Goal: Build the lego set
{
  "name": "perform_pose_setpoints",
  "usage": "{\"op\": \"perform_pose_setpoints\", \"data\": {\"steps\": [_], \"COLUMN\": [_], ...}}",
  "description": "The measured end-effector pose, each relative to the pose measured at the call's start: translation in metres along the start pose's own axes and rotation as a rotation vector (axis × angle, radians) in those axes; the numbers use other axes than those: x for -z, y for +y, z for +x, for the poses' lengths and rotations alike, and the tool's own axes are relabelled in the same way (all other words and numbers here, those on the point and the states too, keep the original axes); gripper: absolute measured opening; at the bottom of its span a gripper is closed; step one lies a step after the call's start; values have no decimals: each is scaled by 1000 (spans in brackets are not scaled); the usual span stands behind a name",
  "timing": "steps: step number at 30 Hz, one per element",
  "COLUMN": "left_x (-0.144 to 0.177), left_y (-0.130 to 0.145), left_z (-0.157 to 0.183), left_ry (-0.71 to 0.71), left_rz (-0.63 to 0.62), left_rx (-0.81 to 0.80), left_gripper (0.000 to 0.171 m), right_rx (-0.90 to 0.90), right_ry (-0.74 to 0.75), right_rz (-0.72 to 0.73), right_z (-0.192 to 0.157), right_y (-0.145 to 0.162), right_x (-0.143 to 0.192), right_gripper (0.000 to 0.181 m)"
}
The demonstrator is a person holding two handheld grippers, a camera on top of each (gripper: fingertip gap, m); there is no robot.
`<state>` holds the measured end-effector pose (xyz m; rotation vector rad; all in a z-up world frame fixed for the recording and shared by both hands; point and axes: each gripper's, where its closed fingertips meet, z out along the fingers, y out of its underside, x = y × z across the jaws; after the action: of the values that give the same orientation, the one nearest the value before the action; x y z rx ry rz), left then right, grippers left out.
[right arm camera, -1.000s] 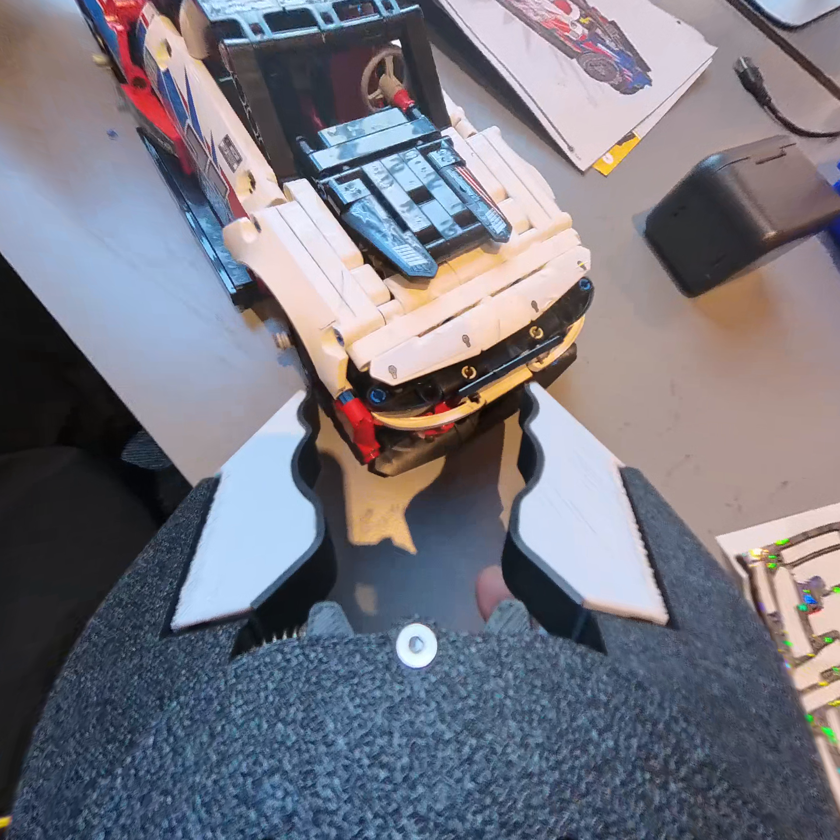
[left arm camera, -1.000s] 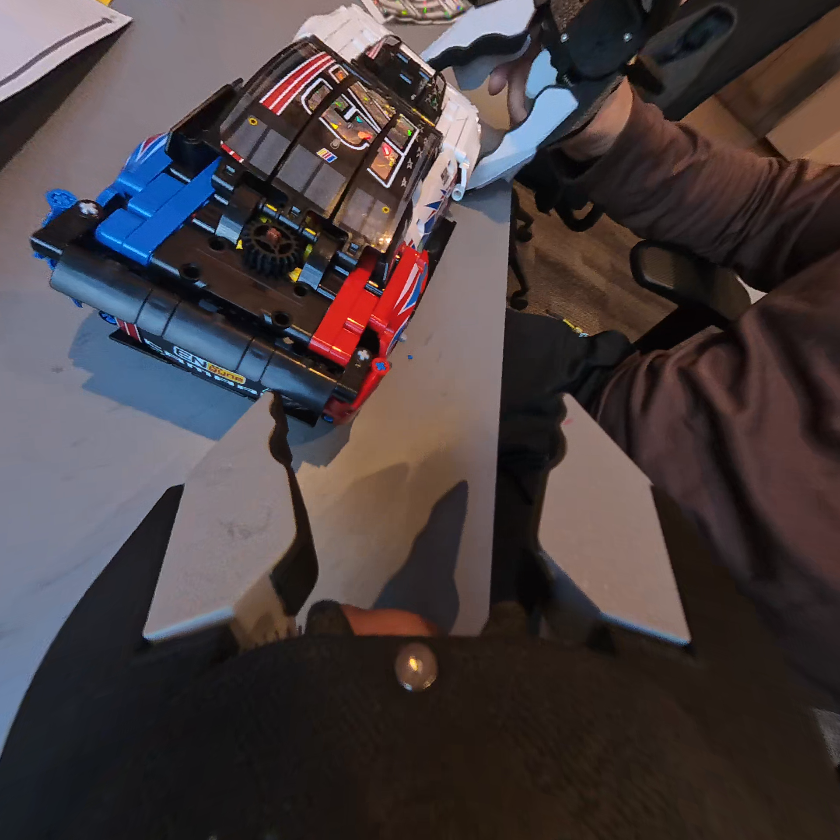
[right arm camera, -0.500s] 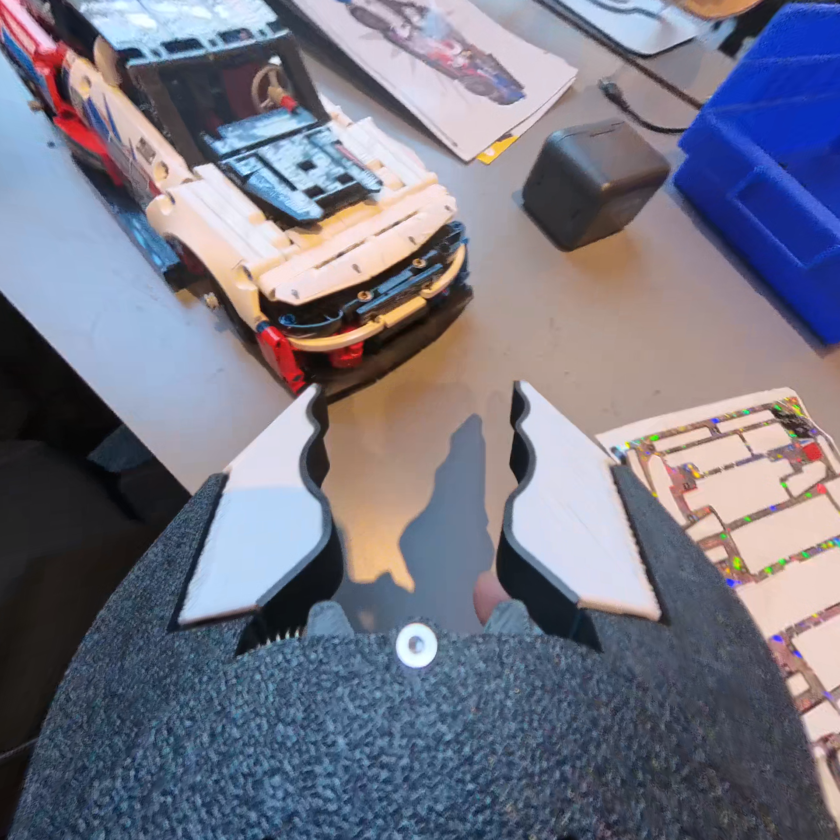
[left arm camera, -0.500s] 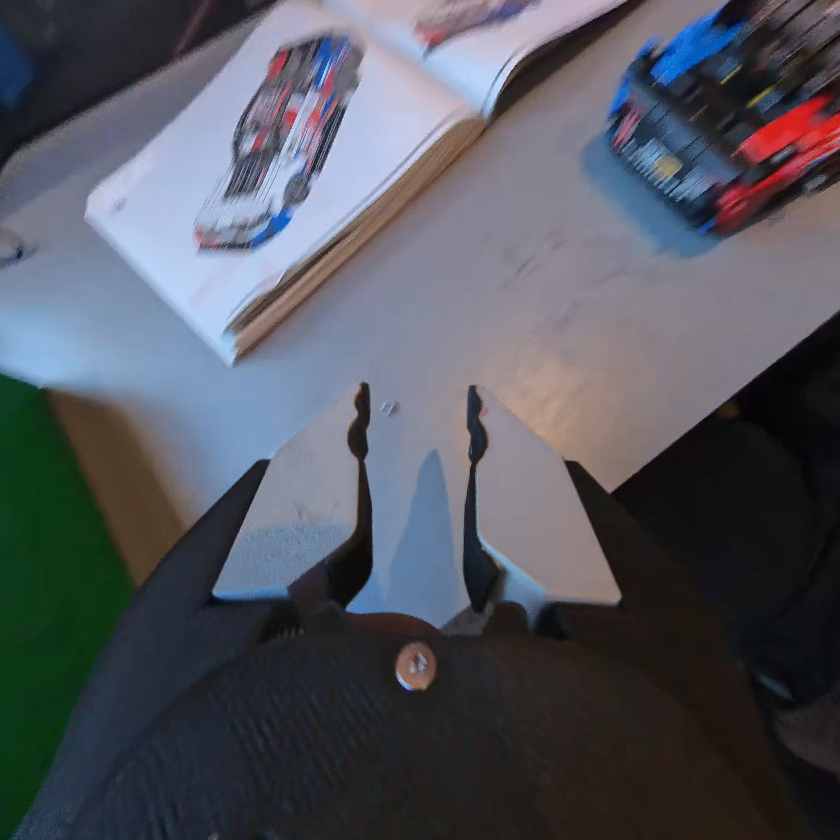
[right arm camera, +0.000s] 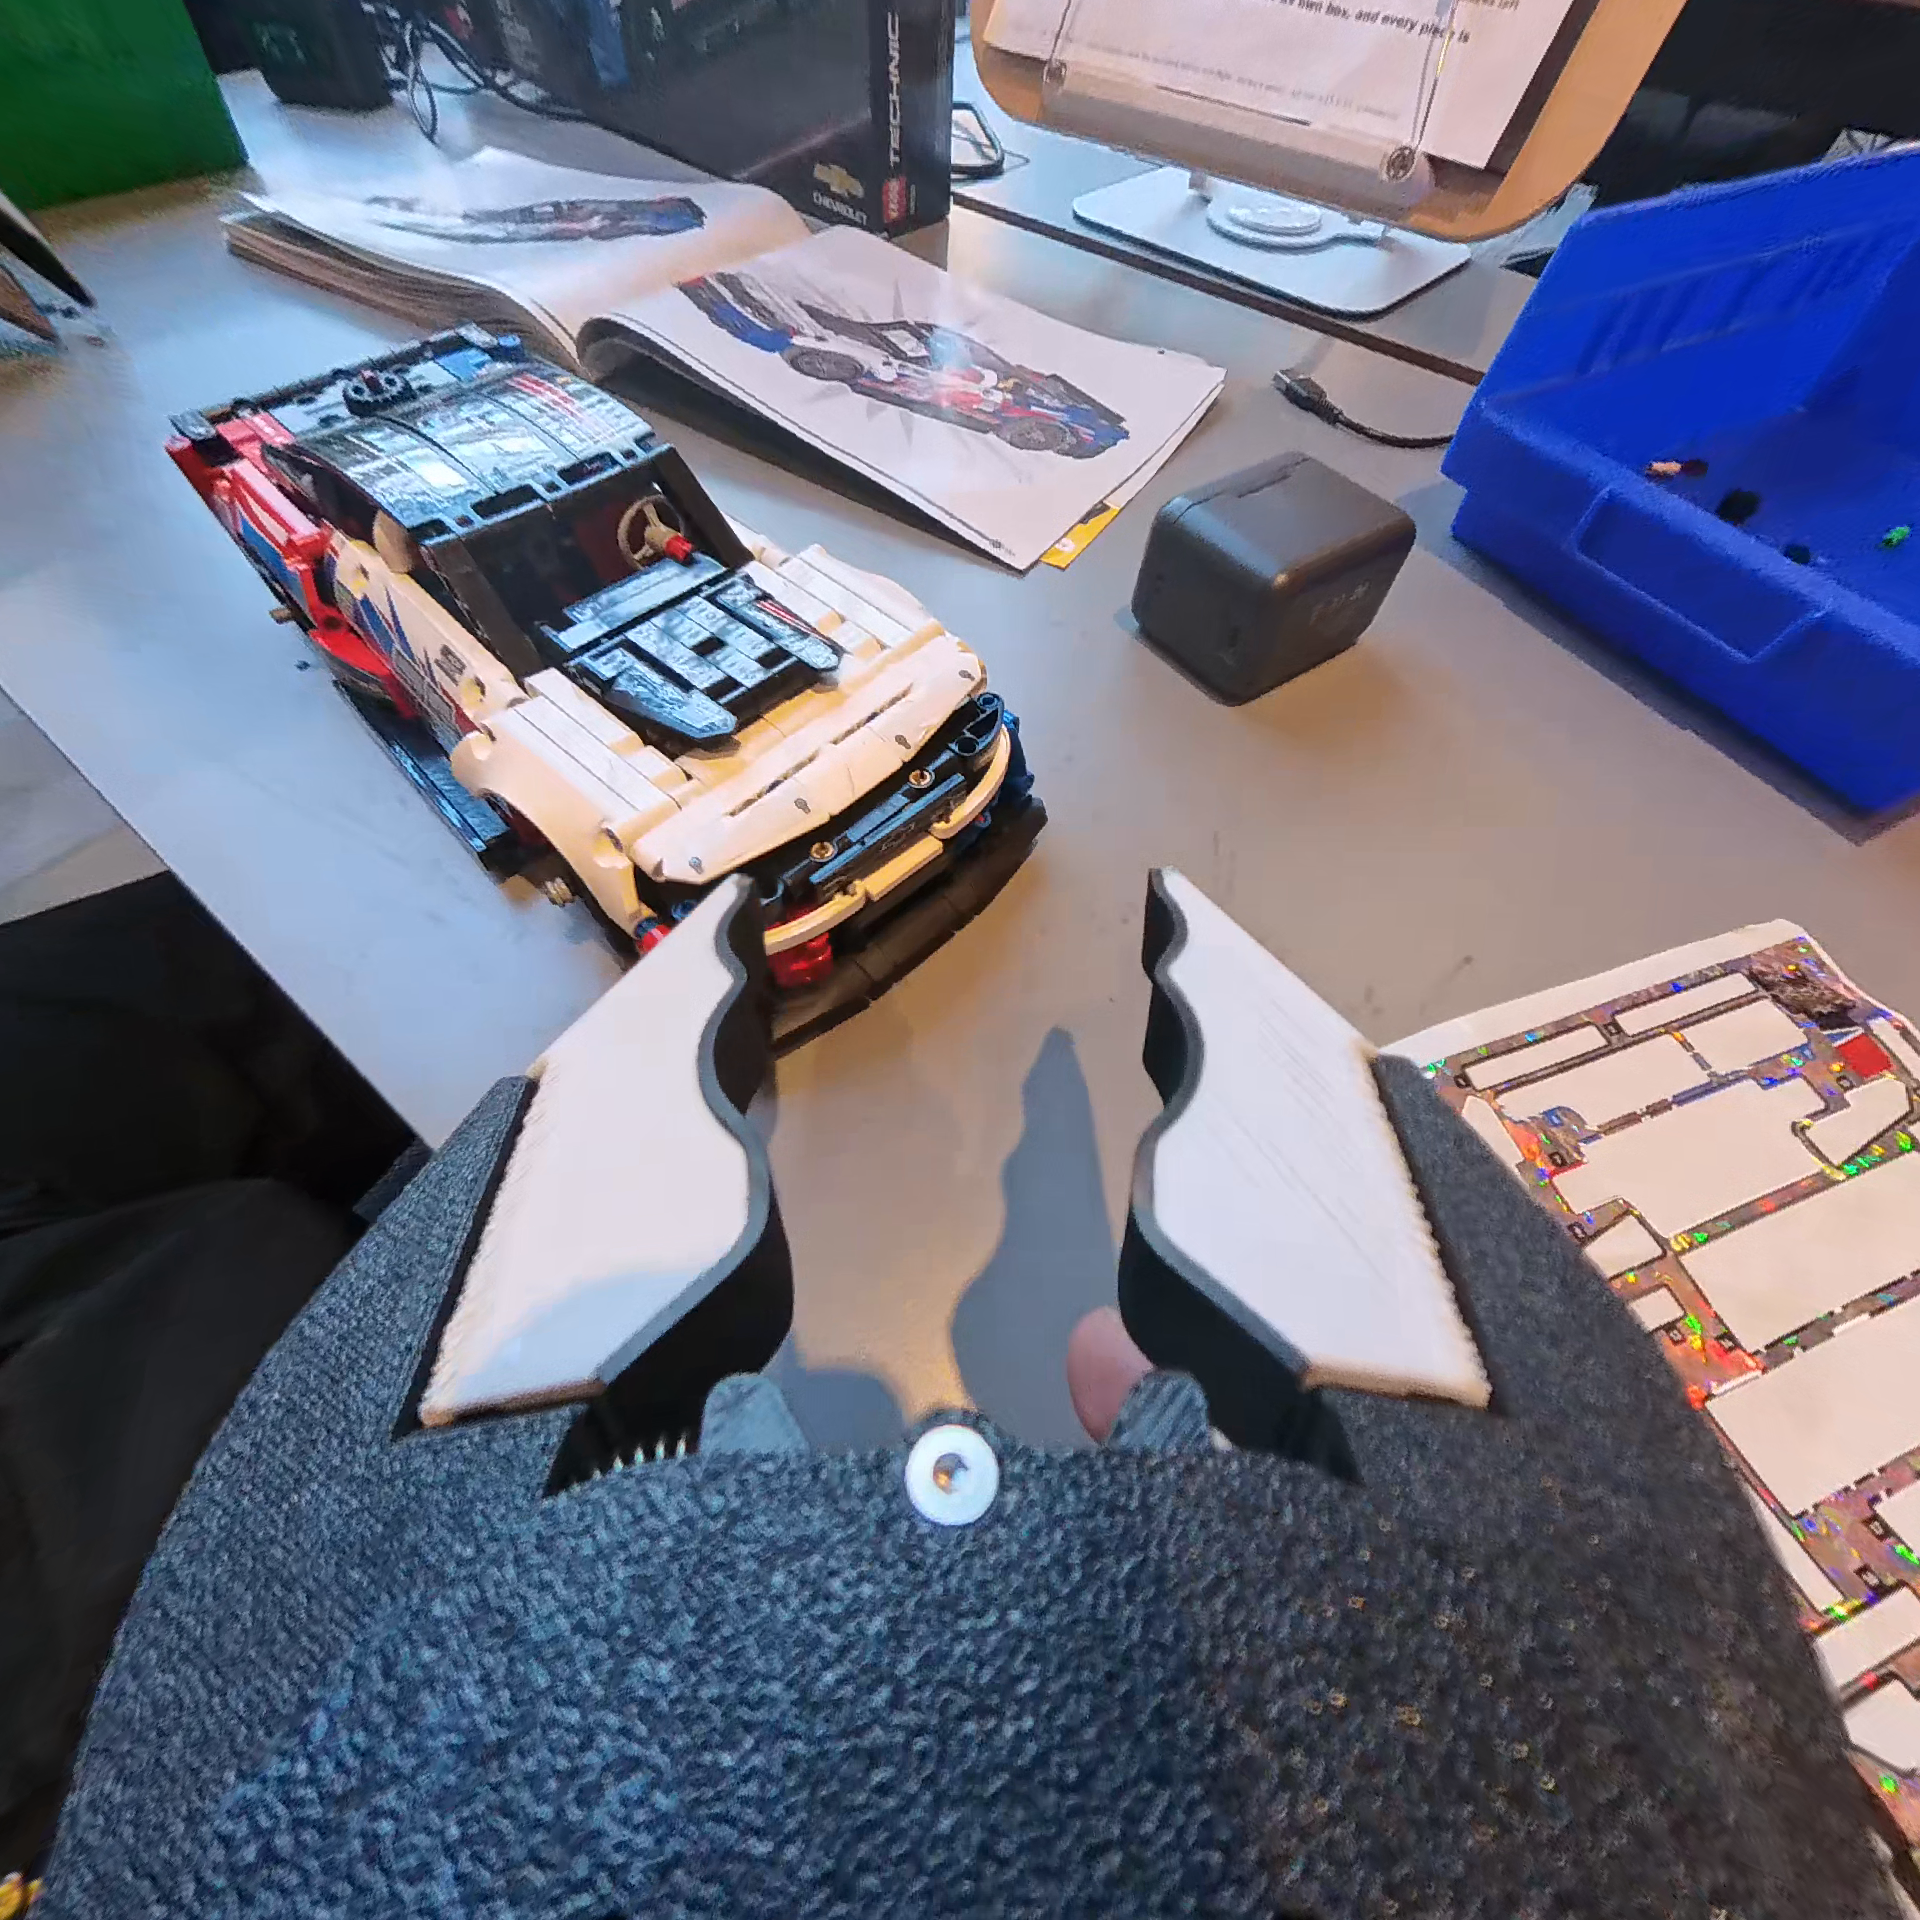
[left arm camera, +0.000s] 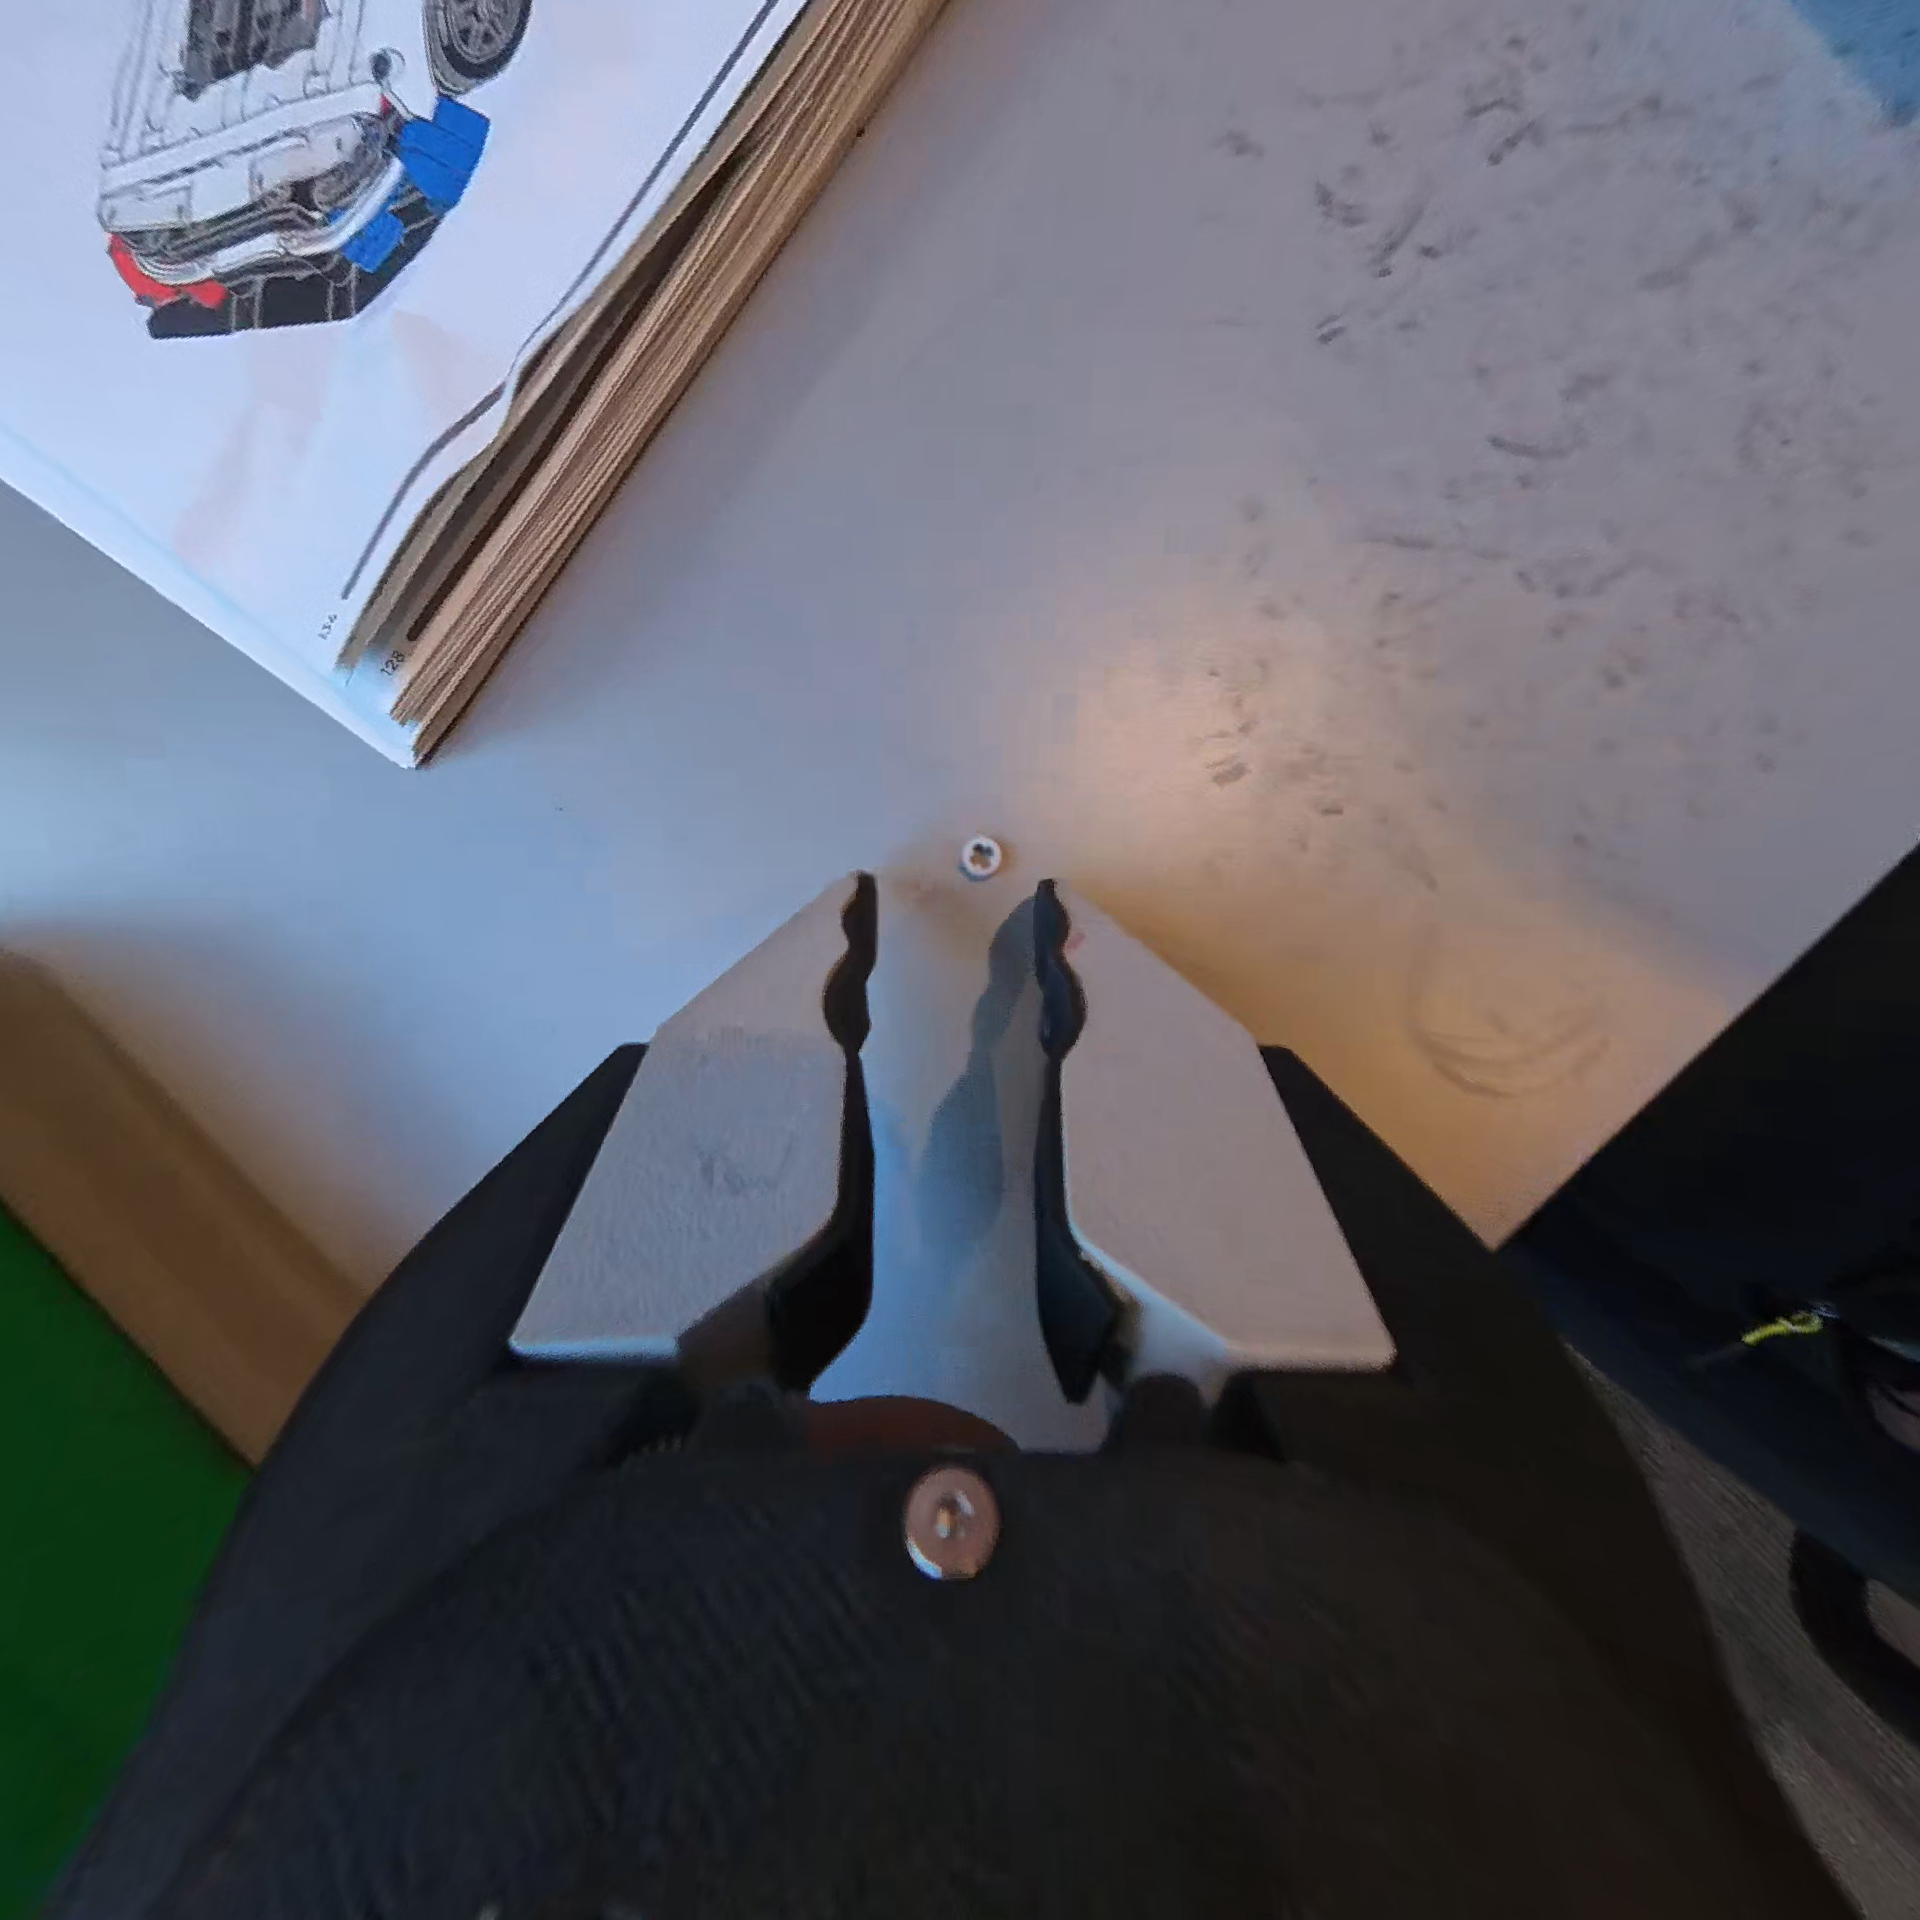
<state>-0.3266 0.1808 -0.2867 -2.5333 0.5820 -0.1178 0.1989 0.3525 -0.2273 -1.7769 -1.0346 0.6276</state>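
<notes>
Left gripper (left arm camera: pixel 951 883) is down low over the bench (left arm camera: pixel 1351 520), fingers set narrow with nothing between them, and a tiny pale round lego piece (left arm camera: pixel 981 856) sits on the bench just past the tips, a touch toward the right finger. Looks like that's the pickup in hand. To do it well I'd nudge forward so the piece lands centred in the gap, keep the tips almost flat on the bench, and close slowly — something that small will probably skitter off if one finger hits it first. The open instruction booklet (left arm camera: pixel 312 312) lies well off to the left of the fingers.

Right gripper (right arm camera: pixel 945 904) hangs with fingers spread wide and empty. The lego car (right arm camera: pixel 623 665) stands just ahead of its left finger, nose toward the tips; a sticker sheet (right arm camera: pixel 1714 1226) is beside the right finger, with a black box (right arm camera: pixel 1268 571) and a blue bin (right arm camera: pixel 1714 447) farther out.

Hard to tell: the small piece's exact type — too tiny. The left finger covers part of the car's front corner, and the bin is cut off at the edge.
</notes>
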Motion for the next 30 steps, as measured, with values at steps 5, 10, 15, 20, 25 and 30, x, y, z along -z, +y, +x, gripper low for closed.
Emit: {"op": "perform_pose_setpoints", "data": {"steps": [5,10,15,20,25,30], "left_x": [-6,-6,-4,15,39,57], "left_y": [-3,-3,-1,-45,-98,-110], "left_z": [6,6,6,54,195,316], "left_ry": [55,57,13,158,671,1012], "left_rz": [-18,-10,-1,223,405,429], "left_rx": [-7,8,-16,45,125,77], "left_gripper": [24,4,3,3,3,4], "right_rx": [1,-8,-6,42,336,567], "right_ry": [-2,-30,-87,-264,-320,-317], "right_rz": [17,49,106,171,92,69], "right_z": [-3,-12,-36,-113,-202,-266], "right_y": [-8,-21,-41,-72,-66,-44], "right_x": [6,7,11,10,-6,-3], "right_gripper": [68,68,62,53,46,32]}}
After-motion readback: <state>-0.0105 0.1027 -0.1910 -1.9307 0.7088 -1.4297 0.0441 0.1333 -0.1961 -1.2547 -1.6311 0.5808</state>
